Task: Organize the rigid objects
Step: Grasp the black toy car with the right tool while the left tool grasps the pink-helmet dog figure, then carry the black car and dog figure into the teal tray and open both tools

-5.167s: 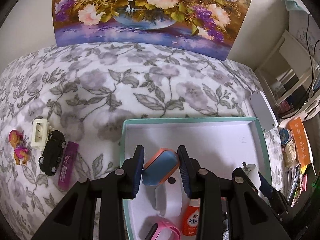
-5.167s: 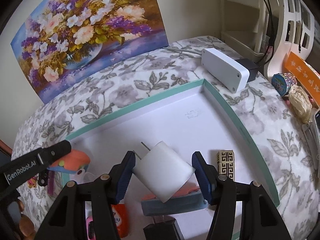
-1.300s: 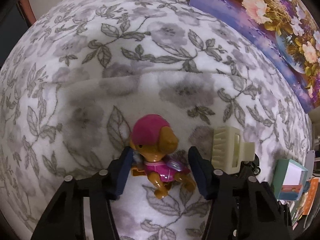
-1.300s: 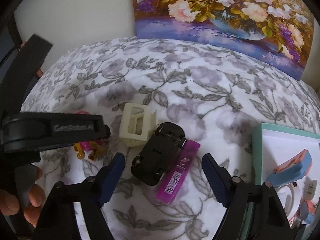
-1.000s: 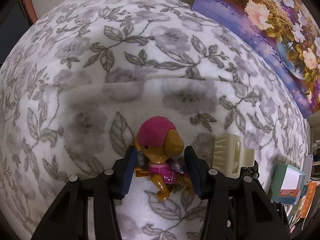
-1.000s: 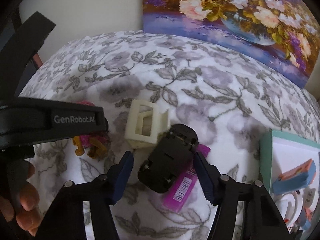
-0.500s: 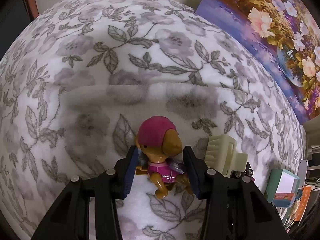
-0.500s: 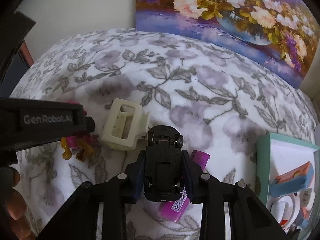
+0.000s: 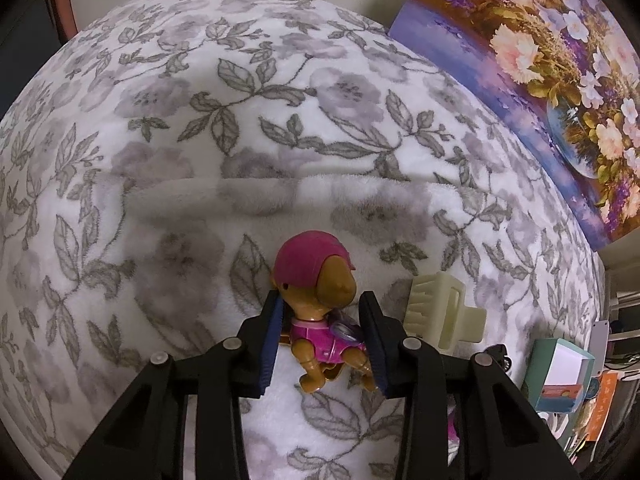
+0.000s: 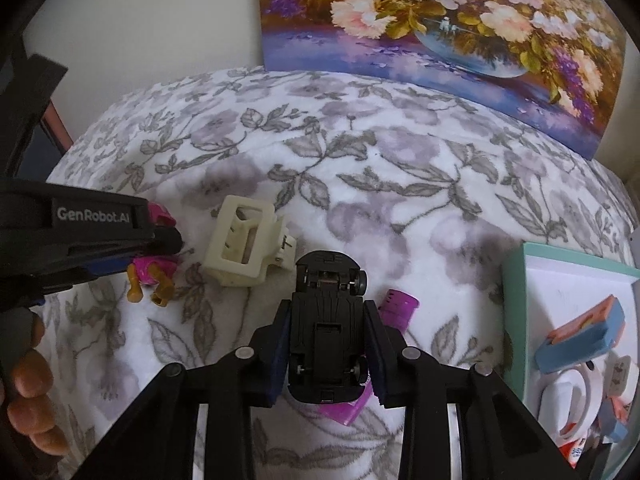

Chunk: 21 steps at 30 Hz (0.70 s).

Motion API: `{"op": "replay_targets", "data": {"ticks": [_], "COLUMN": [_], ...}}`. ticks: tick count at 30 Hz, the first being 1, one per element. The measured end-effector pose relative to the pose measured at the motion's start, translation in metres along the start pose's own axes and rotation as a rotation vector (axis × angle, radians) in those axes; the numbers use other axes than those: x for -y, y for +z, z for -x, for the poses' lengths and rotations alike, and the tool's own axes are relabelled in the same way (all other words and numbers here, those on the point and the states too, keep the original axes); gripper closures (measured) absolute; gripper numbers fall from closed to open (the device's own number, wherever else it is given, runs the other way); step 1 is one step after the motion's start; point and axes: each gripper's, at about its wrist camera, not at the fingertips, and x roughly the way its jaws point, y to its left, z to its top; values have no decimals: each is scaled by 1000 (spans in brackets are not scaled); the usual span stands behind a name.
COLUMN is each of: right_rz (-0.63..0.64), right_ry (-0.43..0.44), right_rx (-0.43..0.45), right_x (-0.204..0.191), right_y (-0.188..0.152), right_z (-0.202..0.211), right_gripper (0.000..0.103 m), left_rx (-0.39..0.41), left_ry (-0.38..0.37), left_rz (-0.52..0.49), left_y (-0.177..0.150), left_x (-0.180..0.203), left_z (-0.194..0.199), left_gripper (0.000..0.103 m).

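- Brown puppy figure (image 9: 316,312), magenta helmet and vest, lying on floral blanket.
- Cream hair claw clip (image 10: 244,248) lying just beside it.
- Black toy car (image 10: 326,328) turned underside-up, over purple tube (image 10: 394,308).
- Teal-rimmed box (image 10: 514,312) at right, partly filled.

**Colours and patterns on the bed**

The blanket (image 9: 280,80) is white with grey leaves and pale lilac flowers. The toy dog (image 9: 320,308) is tan with a magenta cap and pink vest. The toy car (image 10: 326,332) is black, the clip (image 10: 242,248) cream, the case (image 10: 396,306) purple, the box (image 10: 514,300) teal-rimmed and white inside. The painting (image 10: 440,20) shows pink and violet blooms.
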Motion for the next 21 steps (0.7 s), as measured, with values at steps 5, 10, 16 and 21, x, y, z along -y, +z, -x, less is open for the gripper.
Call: {"op": "replay_targets", "data": {"ticks": [5,10,16,21], "right_rz": [-32,-37,-56,-86], "right_ry": [19,33,40,52], "right_rx": [12,32,60,80], "right_x": [5,6,14,24], "right_y": [-1,-1,-2,-6], "right_z": [12,25,45,62], "right_gripper": [68,68,68,68], "left_rx": [31,56,78,104], "left_ry": [11,13,3,-21], "left_rz": [-12,-13,-10,-13], "left_y": [0,-2,-6,-12], "left_x": [0,-1,5,17], "left_z": [16,30,48,64], "left_gripper": [63,63,63,63]}}
